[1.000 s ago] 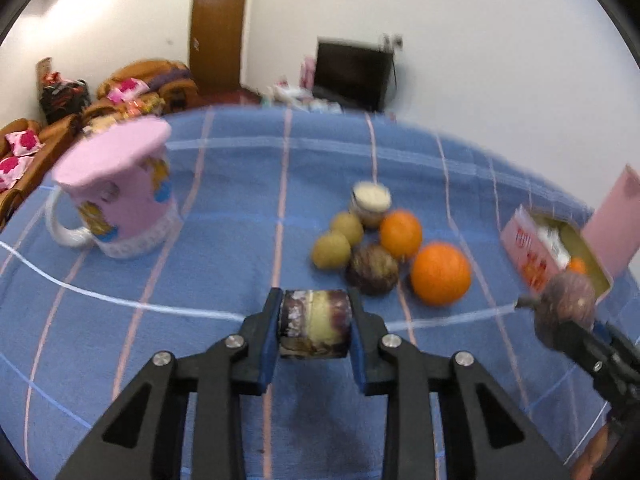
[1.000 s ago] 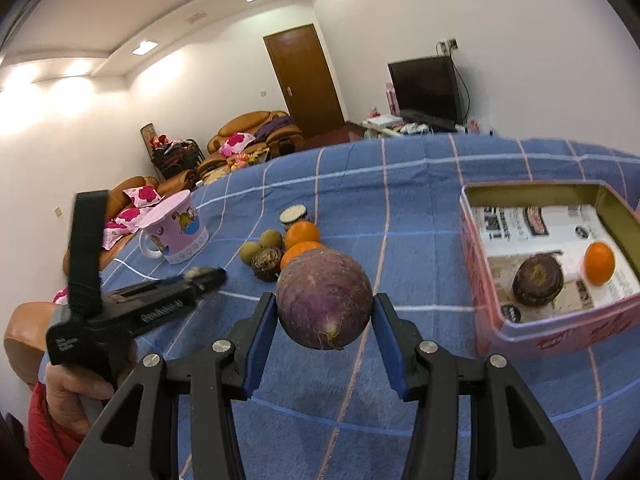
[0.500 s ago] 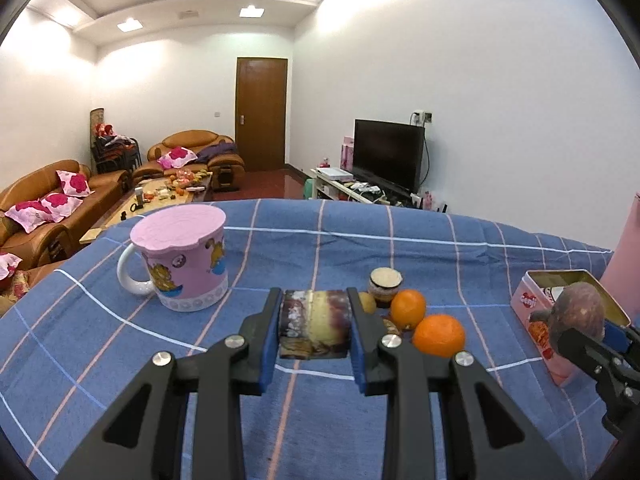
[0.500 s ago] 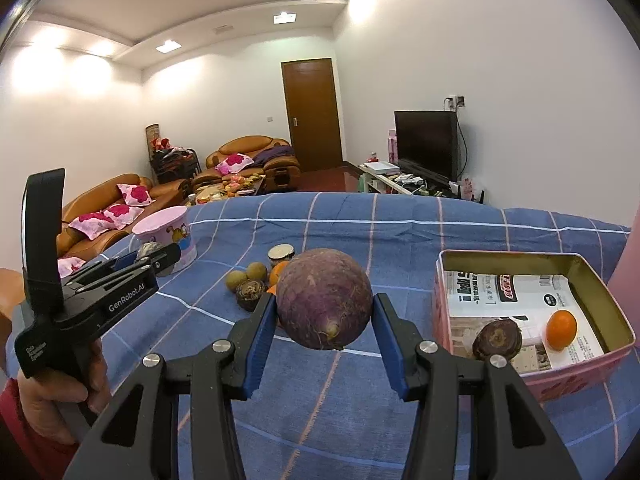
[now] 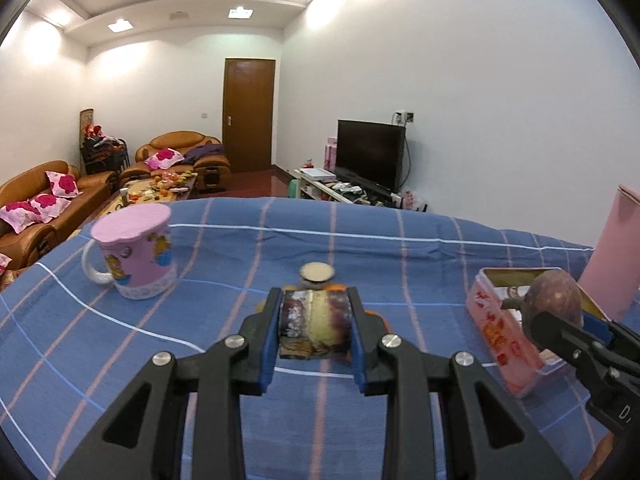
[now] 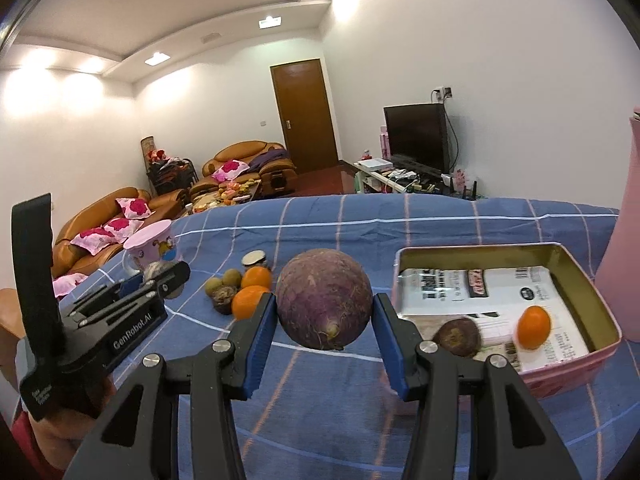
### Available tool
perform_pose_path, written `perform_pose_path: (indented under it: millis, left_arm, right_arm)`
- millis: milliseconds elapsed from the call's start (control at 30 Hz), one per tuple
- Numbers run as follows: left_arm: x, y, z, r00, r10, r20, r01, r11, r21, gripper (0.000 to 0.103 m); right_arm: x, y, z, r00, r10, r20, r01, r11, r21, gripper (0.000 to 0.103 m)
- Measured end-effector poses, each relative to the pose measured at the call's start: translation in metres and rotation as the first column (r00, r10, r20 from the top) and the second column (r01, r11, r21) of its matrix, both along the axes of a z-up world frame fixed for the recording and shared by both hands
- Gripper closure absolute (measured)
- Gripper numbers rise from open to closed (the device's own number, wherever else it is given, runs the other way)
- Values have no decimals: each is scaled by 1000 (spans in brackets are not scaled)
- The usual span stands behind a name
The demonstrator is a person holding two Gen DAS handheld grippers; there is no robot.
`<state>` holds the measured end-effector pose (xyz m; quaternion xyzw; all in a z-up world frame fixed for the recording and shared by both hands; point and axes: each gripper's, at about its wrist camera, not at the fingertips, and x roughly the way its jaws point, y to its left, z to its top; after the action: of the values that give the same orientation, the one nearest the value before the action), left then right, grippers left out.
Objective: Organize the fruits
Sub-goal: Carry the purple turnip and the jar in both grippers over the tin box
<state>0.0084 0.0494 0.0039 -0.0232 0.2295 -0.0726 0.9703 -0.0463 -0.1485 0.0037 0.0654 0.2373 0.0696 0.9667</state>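
Transport step. Right claw (image 6: 325,334) pinching purple round fruit (image 6: 324,298); left claw (image 5: 314,330) pinching cut piece (image 5: 315,326). Next: carry both to pink tin (image 6: 560,376), at 3 o'clock, and release inside.

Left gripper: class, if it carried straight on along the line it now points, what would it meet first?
Probably the small cream-lidded jar on the blue checked tablecloth, straight beyond the left gripper and the purple-and-cream block it holds; depth is uncertain.

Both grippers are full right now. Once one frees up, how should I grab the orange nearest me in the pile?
Grip the nearest orange across its widest middle, coming from above. A dark fruit touches its left side and another orange sits behind, so level approaches are crowded.
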Motion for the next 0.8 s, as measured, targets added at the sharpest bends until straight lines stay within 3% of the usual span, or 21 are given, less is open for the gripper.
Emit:
perform_pose_path:
  millis: [300,800]
  left_arm:
    - [0,-49,0,999,-48,-1,48,999,13,72]
    - [3,-119,0,989,-147,-7,148,989,18,72]
  right_arm:
    - [-6,-34,5,998,-56,16,56,998,-22,53]
    - [-14,-127,10,973,-226,35,228,972,-48,53]
